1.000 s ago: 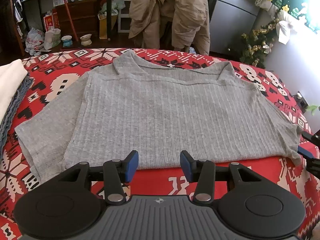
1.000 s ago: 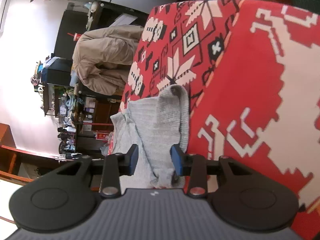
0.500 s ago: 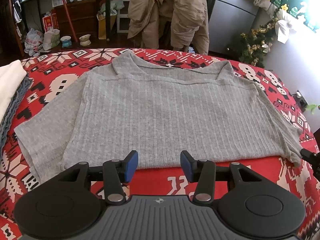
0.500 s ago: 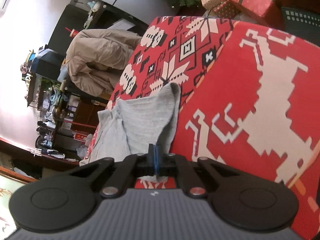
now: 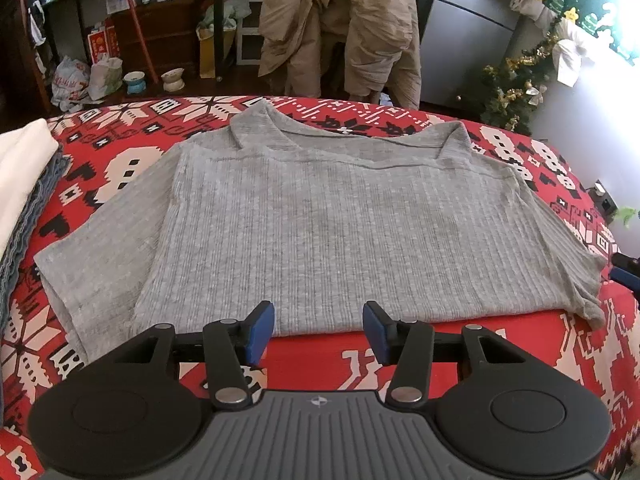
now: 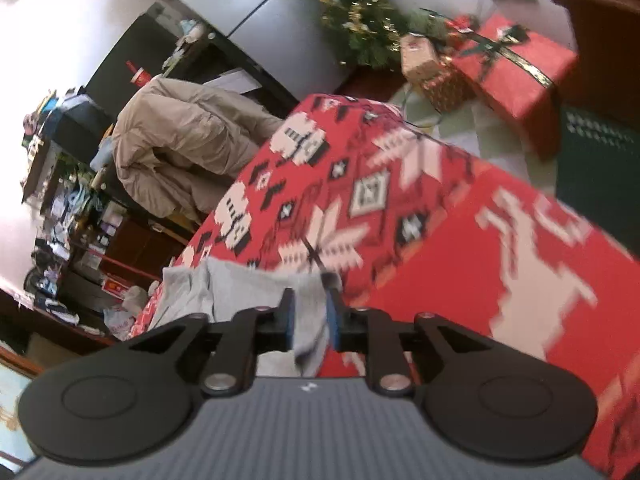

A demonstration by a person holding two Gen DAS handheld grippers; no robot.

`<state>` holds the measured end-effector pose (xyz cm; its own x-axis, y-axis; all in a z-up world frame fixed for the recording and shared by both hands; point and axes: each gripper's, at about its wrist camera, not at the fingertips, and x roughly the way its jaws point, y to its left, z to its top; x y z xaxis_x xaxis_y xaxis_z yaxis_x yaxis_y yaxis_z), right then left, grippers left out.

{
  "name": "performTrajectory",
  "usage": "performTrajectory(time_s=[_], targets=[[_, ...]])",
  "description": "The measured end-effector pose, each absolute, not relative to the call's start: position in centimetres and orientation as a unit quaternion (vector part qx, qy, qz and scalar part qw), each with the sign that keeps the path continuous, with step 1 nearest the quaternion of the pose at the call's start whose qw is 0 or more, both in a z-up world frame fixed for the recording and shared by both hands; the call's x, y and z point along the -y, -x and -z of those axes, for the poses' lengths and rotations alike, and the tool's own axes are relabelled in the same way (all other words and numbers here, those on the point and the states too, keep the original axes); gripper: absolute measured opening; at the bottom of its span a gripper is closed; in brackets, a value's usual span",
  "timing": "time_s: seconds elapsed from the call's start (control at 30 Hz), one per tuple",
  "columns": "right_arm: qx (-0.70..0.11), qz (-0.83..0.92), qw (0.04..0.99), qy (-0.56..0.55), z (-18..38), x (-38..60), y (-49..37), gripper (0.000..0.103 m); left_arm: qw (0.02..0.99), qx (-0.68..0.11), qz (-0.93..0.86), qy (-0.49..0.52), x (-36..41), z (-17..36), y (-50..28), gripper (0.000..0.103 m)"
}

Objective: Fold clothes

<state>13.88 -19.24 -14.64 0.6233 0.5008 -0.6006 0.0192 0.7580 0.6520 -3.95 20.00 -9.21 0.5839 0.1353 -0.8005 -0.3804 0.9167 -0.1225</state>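
Grey ribbed shirt (image 5: 328,232) spread flat, collar away from the camera, on a table covered by a red patterned cloth (image 5: 120,168). Both short sleeves lie out to the sides; the hem runs along the near edge, just beyond the left gripper (image 5: 319,330). That gripper hovers above the cloth near the middle of the hem, its blue-padded fingers (image 5: 260,330) set wide apart with nothing between them. At the left edge of the table lies a stack of folded fabric (image 5: 20,184), white on top with blue-grey layers beneath. Behind the table, a tan coat (image 5: 344,28) hangs over a chair, and a small decorated tree (image 5: 516,88) stands to the right beside a grey refrigerator (image 5: 468,36). In the right wrist view, strongly tilted and partly blurred, the right gripper (image 6: 310,322) has its fingers drawn in narrow on a bunch of the shirt's grey fabric (image 6: 308,320) at the sleeve end, the material pinched between the blue pads and hanging slightly below them. Wrapped gift boxes (image 6: 516,64) rest on the floor beyond the table corner. The tip of the right gripper shows at the far right edge of the left wrist view, beside the shirt's right sleeve.
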Motion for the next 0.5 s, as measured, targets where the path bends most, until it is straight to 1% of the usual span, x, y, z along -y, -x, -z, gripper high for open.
performTrajectory(time_s=[0.07,0.1,0.13,0.17,0.33,0.5], targets=[[-0.418,-0.144,0.844,-0.302,14.7,18.8,-15.0,0.024,0.879,-0.431,-0.148,0.140,-20.0,9.2,4.0,0.049],[-0.422,-0.143,0.847,-0.290,14.7,18.4,-15.4,0.020,0.879,-0.431,-0.148,0.139,-20.0,9.2,4.0,0.049],[-0.423,-0.139,0.851,-0.278,14.7,18.1,-15.6,0.014,0.879,-0.432,-0.148,0.137,-20.0,9.2,4.1,0.050],[-0.421,-0.132,0.856,-0.269,14.6,18.0,-15.7,0.000,0.879,-0.432,-0.148,0.136,-20.1,9.2,4.1,0.050],[-0.409,-0.097,0.880,-0.221,14.2,17.6,-15.9,0.000,0.878,-0.433,-0.150,0.135,-20.5,9.3,4.0,0.050],[-0.413,-0.086,0.884,-0.202,14.3,17.7,-16.3,0.000,0.878,-0.433,-0.149,0.142,-20.5,9.4,4.0,0.050]])
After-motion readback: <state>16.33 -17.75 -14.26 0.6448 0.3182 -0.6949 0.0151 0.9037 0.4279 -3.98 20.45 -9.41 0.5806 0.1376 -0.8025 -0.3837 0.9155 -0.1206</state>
